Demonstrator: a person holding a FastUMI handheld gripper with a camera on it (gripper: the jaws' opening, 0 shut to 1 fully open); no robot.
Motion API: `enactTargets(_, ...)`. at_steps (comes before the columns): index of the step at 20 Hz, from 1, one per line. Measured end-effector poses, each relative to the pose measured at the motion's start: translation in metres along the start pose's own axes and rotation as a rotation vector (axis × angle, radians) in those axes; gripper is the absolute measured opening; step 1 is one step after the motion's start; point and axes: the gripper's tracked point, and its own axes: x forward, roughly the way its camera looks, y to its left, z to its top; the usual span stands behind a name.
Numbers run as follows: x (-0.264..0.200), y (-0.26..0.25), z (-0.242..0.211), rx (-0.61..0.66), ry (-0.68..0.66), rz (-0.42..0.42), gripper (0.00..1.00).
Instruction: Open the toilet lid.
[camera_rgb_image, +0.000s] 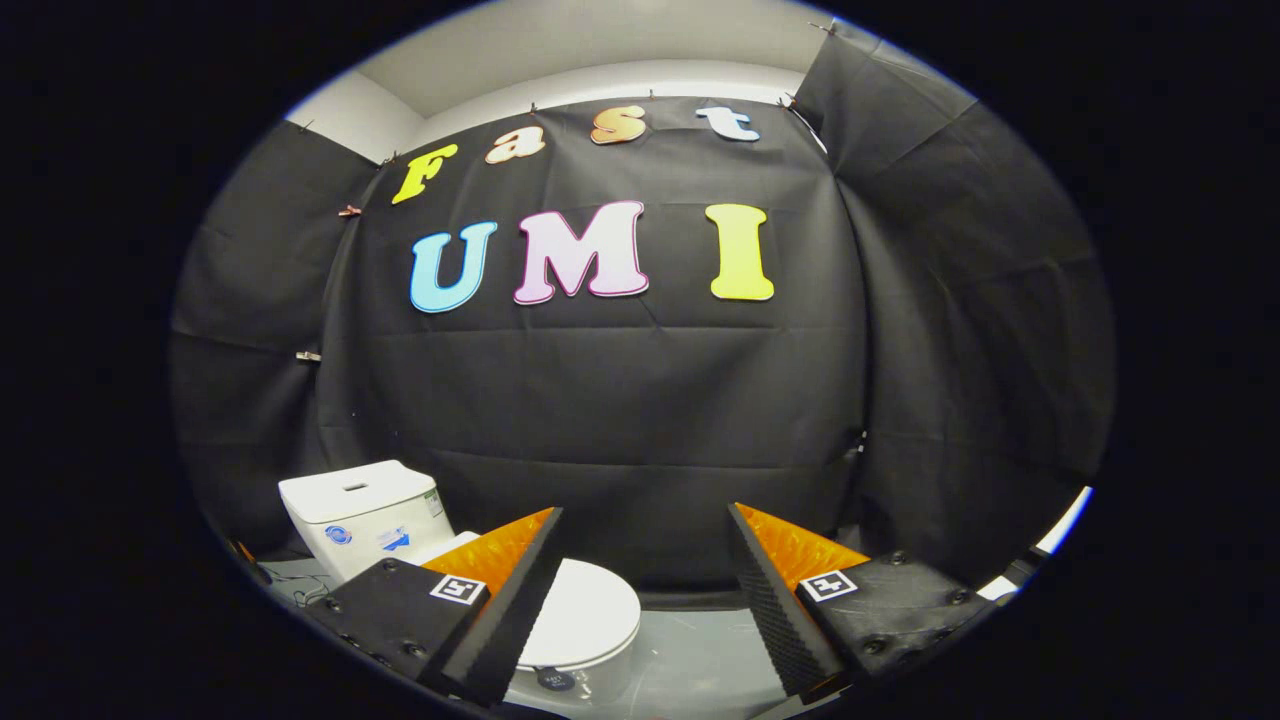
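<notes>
The gripper (645, 520) has two wedge-shaped fingers (500, 600) — black ribbed pads on the inner faces, orange panels on top. Each black base carries dark screws and a small black-and-white square marker.

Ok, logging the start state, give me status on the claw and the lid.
Claw open, holding nothing. Toilet lid down, shut, partly behind the left finger. Tank behind it. Nothing in the way.

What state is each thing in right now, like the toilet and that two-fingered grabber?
toilet lid: down, closed over the bowl, not yet lifted.
toilet tank: upright behind the lid, its cover on.
gripper: open, fingers spread apart, holding nothing; the lid lies partly behind one finger.
</notes>
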Motion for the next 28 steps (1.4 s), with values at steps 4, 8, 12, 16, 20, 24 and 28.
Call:
enactTargets(4, 0.006, 0.012, -0.010, 0.032, 0.031, 0.020, 0.98)
enactTargets(8, 0.026, 0.018, -0.022, 0.105, 0.086, -0.001, 0.99)
enactTargets(12, 0.053, 0.010, -0.040, 0.157, 0.140, 0.015, 0.99)
enactTargets(16, 0.061, 0.011, -0.103, 0.310, 0.314, 0.050, 0.98)
enactTargets(20, 0.048, 0.034, -0.174, 0.459, 0.531, 0.138, 0.99)
enactTargets(24, 0.022, 0.058, -0.238, 0.719, 0.764, 0.140, 0.99)
enactTargets(28, 0.003, 0.069, -0.316, 0.898, 0.940, 0.035, 0.98)
